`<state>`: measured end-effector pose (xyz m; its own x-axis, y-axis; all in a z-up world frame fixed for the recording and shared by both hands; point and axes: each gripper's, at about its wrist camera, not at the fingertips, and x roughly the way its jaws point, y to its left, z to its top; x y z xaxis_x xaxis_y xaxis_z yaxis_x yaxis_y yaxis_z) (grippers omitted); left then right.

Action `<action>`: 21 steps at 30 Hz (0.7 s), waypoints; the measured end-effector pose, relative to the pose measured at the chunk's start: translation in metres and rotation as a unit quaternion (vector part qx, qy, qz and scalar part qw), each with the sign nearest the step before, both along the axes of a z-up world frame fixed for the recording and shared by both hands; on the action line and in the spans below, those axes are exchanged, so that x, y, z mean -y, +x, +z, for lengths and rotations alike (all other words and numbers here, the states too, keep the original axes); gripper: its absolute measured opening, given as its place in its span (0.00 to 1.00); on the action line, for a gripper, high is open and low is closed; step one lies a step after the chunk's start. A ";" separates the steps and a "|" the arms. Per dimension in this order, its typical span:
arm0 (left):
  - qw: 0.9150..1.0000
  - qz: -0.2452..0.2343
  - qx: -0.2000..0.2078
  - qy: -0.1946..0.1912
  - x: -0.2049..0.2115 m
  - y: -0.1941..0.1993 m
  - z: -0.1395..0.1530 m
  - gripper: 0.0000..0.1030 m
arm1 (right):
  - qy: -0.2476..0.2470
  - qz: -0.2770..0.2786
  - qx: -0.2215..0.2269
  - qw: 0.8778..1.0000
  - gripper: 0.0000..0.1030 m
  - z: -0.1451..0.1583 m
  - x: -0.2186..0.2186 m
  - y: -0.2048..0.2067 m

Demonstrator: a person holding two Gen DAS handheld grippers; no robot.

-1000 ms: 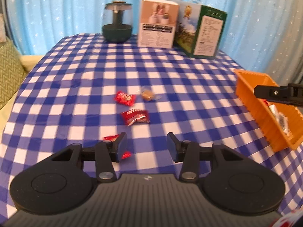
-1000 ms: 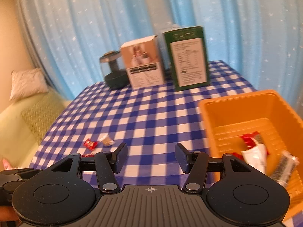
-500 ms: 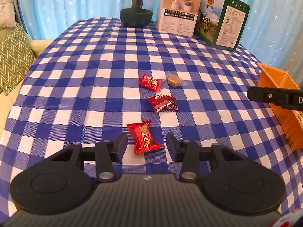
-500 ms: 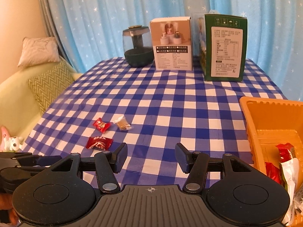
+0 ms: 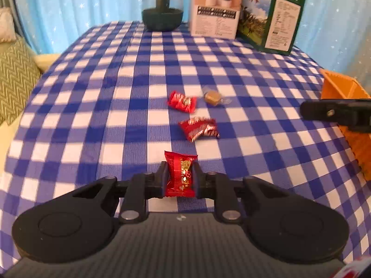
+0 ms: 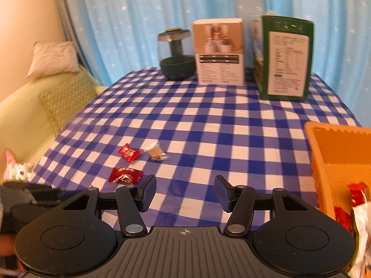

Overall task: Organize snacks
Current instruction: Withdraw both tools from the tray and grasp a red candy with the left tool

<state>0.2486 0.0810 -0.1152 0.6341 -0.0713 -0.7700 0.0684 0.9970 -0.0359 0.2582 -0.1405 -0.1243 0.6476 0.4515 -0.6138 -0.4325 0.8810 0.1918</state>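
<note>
Pinching a glossy red candy wrapper (image 5: 179, 176) between its two flat black pads, my left gripper (image 5: 179, 178) has the crinkled foil packet squeezed upright, its serrated top edge poking above the fingertips (image 5: 163, 176) and its lower edge just over the cloth. My right gripper (image 6: 185, 193) stands part open with nothing between its ribbed blue-black pads (image 6: 148, 193), hovering over bare checks. Beyond the left fingers, two more red foil candies lie loose: a crumpled one (image 5: 199, 128) close ahead, and a smoother twist-ended one (image 5: 182, 102) further out, with a small tan sweet in clear film (image 5: 213, 97) just beside it. The tablecloth (image 5: 92, 120) is a thin woven blue-and-white gingham, draped over a rounded table and rippling slightly. At the right edge sits an orange plastic bin (image 6: 336, 148) with ridged walls, and I see red and silvery packets (image 6: 358, 208) already inside it; it is well apart from the held candy. At the far end stand a dark green bowl-shaped gadget with a clear dome (image 6: 177, 55), a white carton (image 6: 219, 51) and a green carton (image 6: 286, 58), side by side. Behind them hangs a sheer blue curtain with white stars (image 6: 139, 11); to the left, a pale green sofa (image 6: 27, 106) carries a chevron cushion and a white pillow.
</note>
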 end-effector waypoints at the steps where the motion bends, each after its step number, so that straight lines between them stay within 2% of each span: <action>1: 1.000 -0.003 0.004 0.005 -0.001 0.000 0.004 0.18 | -0.003 0.008 0.004 1.000 0.54 -0.001 -0.003 0.000; 8: 1.000 0.017 0.008 0.000 -0.030 0.008 0.023 0.18 | -0.016 0.090 0.009 0.996 0.54 -0.016 -0.034 0.007; 13: 0.999 0.044 -0.001 -0.023 -0.052 0.014 0.023 0.18 | -0.064 0.151 0.011 0.986 0.54 -0.038 -0.066 0.017; 17: 0.998 0.055 0.002 -0.042 -0.059 0.019 0.025 0.18 | -0.091 0.177 0.014 0.980 0.54 -0.057 -0.084 0.024; 21: 0.997 0.053 0.003 -0.052 -0.058 0.023 0.025 0.18 | -0.094 0.194 0.040 0.976 0.54 -0.062 -0.093 0.030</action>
